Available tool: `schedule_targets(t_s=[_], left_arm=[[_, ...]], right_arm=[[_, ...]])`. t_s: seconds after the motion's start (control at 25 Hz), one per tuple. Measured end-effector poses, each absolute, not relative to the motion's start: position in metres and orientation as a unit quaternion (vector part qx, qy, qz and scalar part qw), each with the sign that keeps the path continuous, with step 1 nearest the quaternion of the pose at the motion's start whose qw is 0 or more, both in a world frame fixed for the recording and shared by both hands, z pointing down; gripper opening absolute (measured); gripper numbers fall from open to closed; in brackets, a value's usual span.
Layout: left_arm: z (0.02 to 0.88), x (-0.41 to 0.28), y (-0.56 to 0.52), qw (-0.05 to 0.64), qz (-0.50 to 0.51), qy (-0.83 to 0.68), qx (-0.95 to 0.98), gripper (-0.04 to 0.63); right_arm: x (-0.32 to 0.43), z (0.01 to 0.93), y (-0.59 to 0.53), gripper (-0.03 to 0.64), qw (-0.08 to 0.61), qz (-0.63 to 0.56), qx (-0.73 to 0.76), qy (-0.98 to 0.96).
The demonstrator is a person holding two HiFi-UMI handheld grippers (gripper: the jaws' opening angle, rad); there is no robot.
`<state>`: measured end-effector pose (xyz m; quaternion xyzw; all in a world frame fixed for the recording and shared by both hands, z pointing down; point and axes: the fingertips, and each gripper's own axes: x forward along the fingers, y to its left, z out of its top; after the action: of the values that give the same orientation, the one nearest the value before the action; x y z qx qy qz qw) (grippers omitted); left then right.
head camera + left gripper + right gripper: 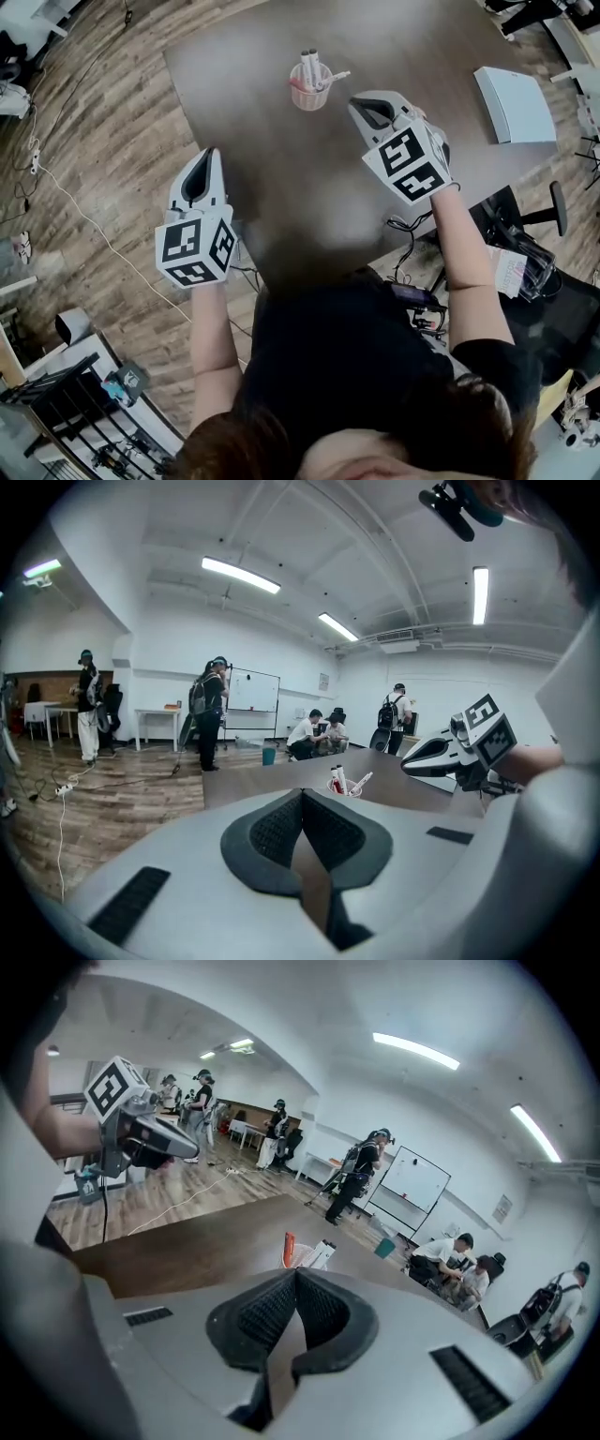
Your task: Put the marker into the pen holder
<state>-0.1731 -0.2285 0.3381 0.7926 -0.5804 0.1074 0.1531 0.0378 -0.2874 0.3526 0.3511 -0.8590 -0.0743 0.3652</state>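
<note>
Pen holder stands far centre on the worktop. Markers sit inside it, one leaning right. Right claw is near the holder's right side, not touching, jaws closed together on nothing. Left claw is at the worktop's left edge, also closed and empty. White box lies far right.

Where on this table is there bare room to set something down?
The table is mostly bare: the wide stretch from the pen holder to the near edge, the far corner left of the holder, and the span between holder and white box. Tight only round the holder, where markers lean out and the right gripper hangs close.
</note>
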Motion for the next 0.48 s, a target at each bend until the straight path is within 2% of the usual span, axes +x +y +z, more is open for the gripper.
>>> schedule_targets(t_s=[0.48], left_arm=[[0.328,-0.176,-0.212,0.142,0.097,-0.587,0.791,0.028]], right_arm=[[0.032,0.338,-0.258,0.018,0.252,0.014,0.427,-0.868]])
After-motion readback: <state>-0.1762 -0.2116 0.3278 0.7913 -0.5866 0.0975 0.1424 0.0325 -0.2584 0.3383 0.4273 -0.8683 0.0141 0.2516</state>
